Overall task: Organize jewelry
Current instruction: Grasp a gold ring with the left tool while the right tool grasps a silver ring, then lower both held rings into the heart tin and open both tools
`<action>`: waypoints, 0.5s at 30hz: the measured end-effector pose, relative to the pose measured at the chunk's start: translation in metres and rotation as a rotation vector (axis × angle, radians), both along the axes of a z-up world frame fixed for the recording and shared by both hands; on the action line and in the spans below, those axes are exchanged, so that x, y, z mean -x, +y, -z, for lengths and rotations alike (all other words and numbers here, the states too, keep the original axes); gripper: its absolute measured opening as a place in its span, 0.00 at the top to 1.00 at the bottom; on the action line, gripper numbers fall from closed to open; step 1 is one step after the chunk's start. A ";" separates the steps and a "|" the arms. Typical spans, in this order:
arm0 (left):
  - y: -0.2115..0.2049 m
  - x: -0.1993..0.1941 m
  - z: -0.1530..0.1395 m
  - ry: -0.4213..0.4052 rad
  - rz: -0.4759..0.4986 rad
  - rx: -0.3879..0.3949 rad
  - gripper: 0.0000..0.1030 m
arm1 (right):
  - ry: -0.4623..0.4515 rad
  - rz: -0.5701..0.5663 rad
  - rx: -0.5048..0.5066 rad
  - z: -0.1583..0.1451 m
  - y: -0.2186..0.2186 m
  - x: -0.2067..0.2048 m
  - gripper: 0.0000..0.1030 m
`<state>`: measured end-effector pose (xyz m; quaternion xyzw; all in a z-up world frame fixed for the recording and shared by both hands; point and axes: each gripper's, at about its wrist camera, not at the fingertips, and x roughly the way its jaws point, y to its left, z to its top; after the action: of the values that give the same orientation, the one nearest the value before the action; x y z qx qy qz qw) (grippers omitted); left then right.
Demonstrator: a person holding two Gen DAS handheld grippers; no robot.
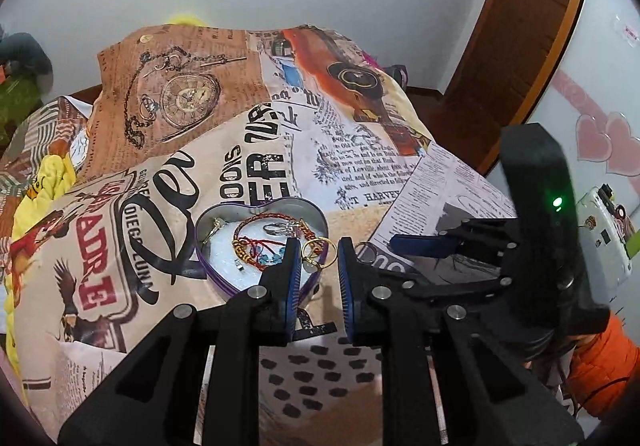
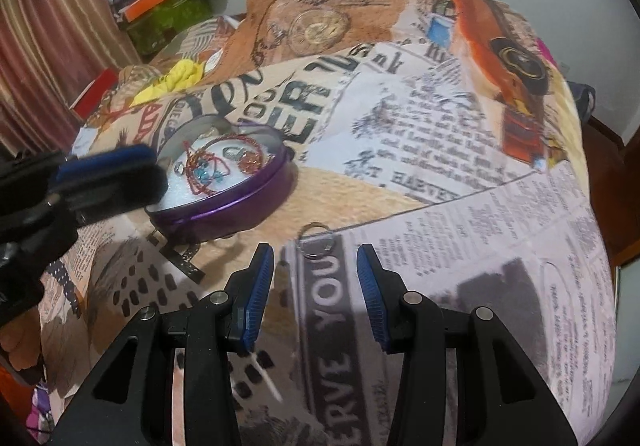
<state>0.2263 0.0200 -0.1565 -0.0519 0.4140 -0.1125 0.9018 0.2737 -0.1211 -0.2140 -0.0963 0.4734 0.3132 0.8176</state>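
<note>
A purple heart-shaped tin (image 1: 208, 264) (image 2: 240, 202) lies open on the printed bedspread, holding a red braided bracelet (image 1: 256, 224) (image 2: 208, 166), blue beads and small silver pieces. My left gripper (image 1: 318, 266) is open over the tin's right rim; a gold ring (image 1: 316, 252) shows between its fingers, loose, not pinched. A silver ring (image 1: 365, 251) (image 2: 316, 240) lies on the cloth right of the tin. My right gripper (image 2: 316, 278) is open just short of the silver ring; it also shows in the left wrist view (image 1: 424, 244).
The printed bedspread (image 1: 360, 150) covers a bed. A wooden door (image 1: 520, 26) stands at the right. Green bags and boxes (image 2: 168, 14) sit by a curtain at the far left. A yellow cloth (image 2: 176, 80) lies on the bed.
</note>
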 end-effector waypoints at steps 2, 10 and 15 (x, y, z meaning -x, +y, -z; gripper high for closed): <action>0.001 -0.001 0.003 0.005 0.000 0.002 0.83 | -0.013 -0.003 0.020 0.003 0.005 0.000 0.62; 0.005 0.000 0.006 0.014 -0.008 0.005 0.83 | -0.056 -0.018 0.050 0.000 0.012 0.005 0.83; 0.007 0.004 0.001 0.002 -0.017 -0.002 0.83 | -0.087 -0.015 0.028 -0.013 0.010 0.011 0.83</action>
<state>0.2224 0.0269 -0.1570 -0.0544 0.4144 -0.1044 0.9024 0.2626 -0.1106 -0.2007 -0.1247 0.4412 0.3082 0.8336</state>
